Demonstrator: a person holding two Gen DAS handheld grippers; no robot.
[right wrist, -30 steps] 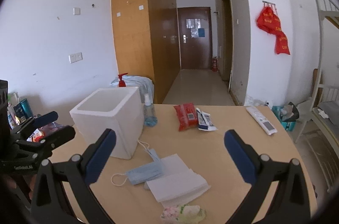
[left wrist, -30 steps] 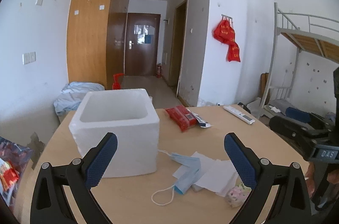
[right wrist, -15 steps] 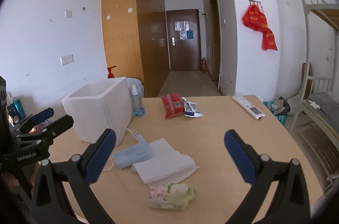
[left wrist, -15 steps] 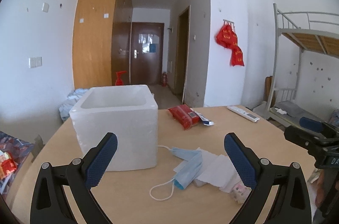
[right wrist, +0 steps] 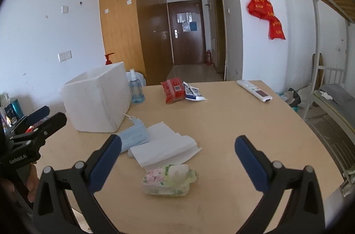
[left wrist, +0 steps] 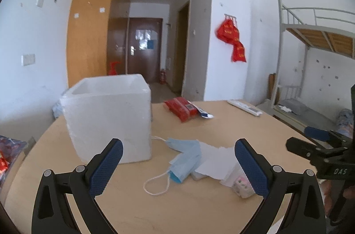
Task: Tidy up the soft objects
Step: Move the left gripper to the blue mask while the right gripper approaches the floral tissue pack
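A white foam box [left wrist: 111,116] stands open-topped on the left of the round wooden table [left wrist: 221,129]; it also shows in the right wrist view [right wrist: 97,98]. Beside it lie a blue face mask [left wrist: 184,158] [right wrist: 133,136], a stack of white tissues [left wrist: 217,163] [right wrist: 164,145] and a small floral tissue pack [left wrist: 243,186] [right wrist: 169,179]. My left gripper [left wrist: 178,166] is open and empty above the mask. My right gripper [right wrist: 177,164] is open and empty just above the floral pack.
A red packet [right wrist: 174,90], a blue-white sachet [right wrist: 194,93] and a white remote [right wrist: 254,90] lie at the table's far side. A sanitizer bottle [right wrist: 135,90] stands behind the box. A bunk bed [left wrist: 315,52] is at the right.
Both grippers have come lower and closer to the table; the mask, tissues and floral pack now sit nearer in both views. Nothing has been taken hold of.
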